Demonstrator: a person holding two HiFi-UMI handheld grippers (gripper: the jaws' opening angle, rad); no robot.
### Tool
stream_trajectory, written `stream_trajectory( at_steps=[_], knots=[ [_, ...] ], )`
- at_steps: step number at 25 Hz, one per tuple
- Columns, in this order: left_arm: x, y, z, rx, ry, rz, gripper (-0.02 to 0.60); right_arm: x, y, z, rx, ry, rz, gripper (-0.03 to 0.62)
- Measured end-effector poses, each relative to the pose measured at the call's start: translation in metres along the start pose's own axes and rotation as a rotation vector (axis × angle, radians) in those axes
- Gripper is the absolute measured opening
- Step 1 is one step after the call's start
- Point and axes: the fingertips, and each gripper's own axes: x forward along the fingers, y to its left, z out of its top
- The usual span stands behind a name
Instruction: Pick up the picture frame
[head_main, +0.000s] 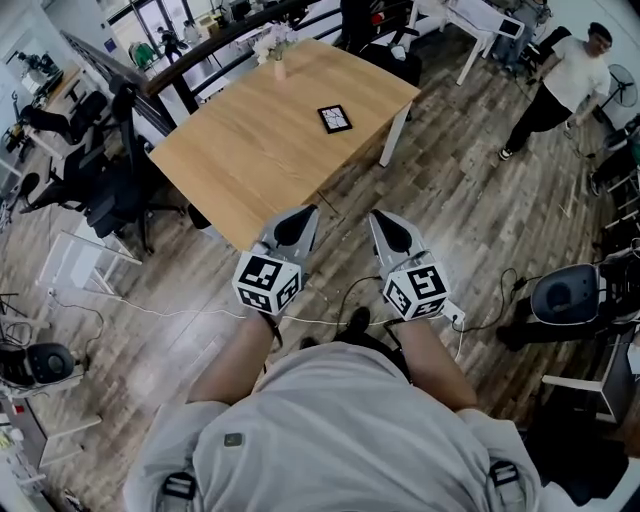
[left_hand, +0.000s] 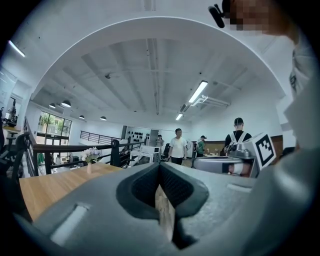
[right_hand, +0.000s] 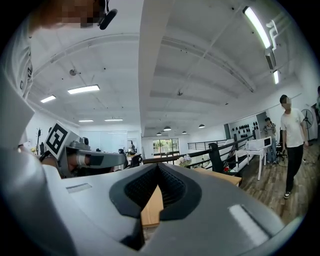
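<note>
Two grippers: both are held level, side by side, before the near corner of the table (head_main: 240, 150).
Left gripper (head_main: 297, 225): its jaws are pressed together and nothing is between them; the left gripper view shows the same.
Right gripper (head_main: 392, 232): its jaws are also pressed together, with no thing inside.
Picture frame (head_main: 335, 119): it lies flat on the wooden top, toward the far right side and near that edge, well apart from both grippers.
Other things: a vase of flowers (head_main: 277, 58) stands at the far edge, and a person (head_main: 565, 80) is on the floor at the right.
Step in hand: it seems to be the approach, with the reach not yet begun.
Doing it well: the person should probably come closer and spread one gripper's jaws before arriving. The frame looks thin and flat, so one jaw likely needs to go under an edge.
Risk: a low push may only slide the frame along the smooth wood.
</note>
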Motion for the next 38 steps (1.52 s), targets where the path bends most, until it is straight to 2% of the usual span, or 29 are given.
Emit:
stream_trajectory(
  at_steps=[9,17,24,32,38],
  knots=[
    [0.113,-0.013,0.007,-0.007,0.013,-0.012,0.0,0.019,-0.109,0.007,0.028,0.016,0.009,0.009],
    [0.165,-0.02,0.004,-0.023,0.018,0.009,0.0,0.024,-0.162,-0.001,0.056,0.031,0.037,0.009],
    [0.193,-0.016,-0.004,-0.047,0.032,0.002,0.0,0.029,-0.188,-0.004,0.072,0.031,0.038,0.009],
    [0.248,0.019,-0.004,-0.06,0.028,-0.032,0.0,0.072,-0.224,-0.008,0.061,0.059,0.018,0.009],
    [0.294,0.069,0.002,-0.078,0.024,-0.048,0.0,0.131,-0.253,-0.006,0.057,0.074,0.0,0.009]
  ],
)
